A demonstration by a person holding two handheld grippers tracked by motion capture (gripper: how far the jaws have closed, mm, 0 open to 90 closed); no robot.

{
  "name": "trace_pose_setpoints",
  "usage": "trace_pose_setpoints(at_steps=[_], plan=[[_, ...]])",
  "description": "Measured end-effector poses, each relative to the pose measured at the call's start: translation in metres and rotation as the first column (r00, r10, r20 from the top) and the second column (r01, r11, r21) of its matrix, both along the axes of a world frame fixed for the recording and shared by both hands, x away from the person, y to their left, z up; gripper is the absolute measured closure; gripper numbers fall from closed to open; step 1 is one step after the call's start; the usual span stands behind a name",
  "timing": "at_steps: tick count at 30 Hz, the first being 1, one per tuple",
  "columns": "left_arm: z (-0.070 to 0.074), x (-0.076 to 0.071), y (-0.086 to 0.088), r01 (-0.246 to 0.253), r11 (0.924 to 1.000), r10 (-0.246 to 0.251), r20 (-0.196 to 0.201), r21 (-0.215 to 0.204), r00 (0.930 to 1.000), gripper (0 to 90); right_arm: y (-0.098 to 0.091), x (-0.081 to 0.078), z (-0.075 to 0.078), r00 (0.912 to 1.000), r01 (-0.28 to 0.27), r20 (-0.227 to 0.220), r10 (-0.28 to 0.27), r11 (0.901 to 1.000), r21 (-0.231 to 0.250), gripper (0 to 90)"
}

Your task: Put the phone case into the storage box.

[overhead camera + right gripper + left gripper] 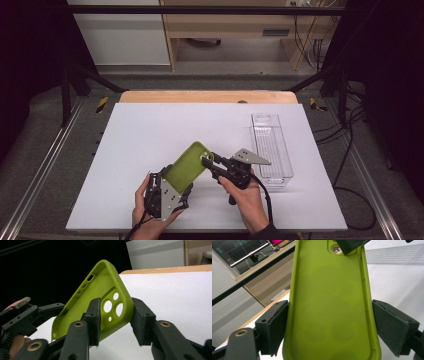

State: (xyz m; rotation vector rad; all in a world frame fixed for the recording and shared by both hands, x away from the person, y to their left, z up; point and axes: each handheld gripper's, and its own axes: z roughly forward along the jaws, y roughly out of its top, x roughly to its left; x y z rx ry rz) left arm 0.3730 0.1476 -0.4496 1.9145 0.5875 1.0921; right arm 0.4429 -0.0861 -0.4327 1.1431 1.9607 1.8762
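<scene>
A lime-green phone case (pixel 188 164) sits between the black jaws of the left gripper (pixel 176 176) and right gripper (pixel 210 161), above a white table (pixel 150 130); a clear plastic bin (pixel 272 145) lies beyond the right fingertips.

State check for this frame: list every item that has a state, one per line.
Green phone case: empty, lifted off the table, tilted, inner side facing up.
Left gripper: shut on the case's lower end, pads against both long edges.
Right gripper: jaws astride the camera-hole corner of the case, both pads at its wall.
Clear plastic bin: empty, upright on the white table, untouched.
</scene>
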Motion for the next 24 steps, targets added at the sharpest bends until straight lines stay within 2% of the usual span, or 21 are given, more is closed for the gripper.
trace_pose_setpoints(at_steps=[6,10,14,18,20,24], plan=[[-0.003,0.002,0.001,-0.002,1.0000,0.002,-0.014,-0.008,0.9999,16.1,0.000,-0.001,0.000,1.0000,0.009,-0.002,-0.009,0.9999,0.004,66.8],[-0.006,0.005,0.001,-0.010,0.9999,0.010,-0.021,-0.003,0.9997,16.1,0.002,-0.003,0.000,0.9998,0.020,0.009,-0.020,0.9997,-0.012,68.3],[-0.007,0.006,0.000,-0.025,0.9996,0.024,-0.024,-0.011,0.9994,16.0,0.005,-0.004,0.002,0.9993,0.037,0.000,-0.037,0.9993,0.000,70.5],[-0.009,0.006,0.002,-0.046,0.9986,0.045,-0.028,-0.026,0.9986,15.9,0.010,-0.006,0.004,0.9984,0.056,-0.007,-0.056,0.9981,0.026,73.1],[-0.009,0.007,0.005,-0.054,0.9975,0.053,-0.037,-0.046,0.9979,15.8,0.015,-0.007,0.007,0.9979,0.064,-0.002,-0.064,0.9973,0.035,74.5],[-0.008,0.009,0.008,-0.071,0.9942,0.068,-0.040,-0.081,0.9969,15.8,0.023,-0.009,0.015,0.9972,0.074,0.014,-0.074,0.9969,0.027,76.3]])
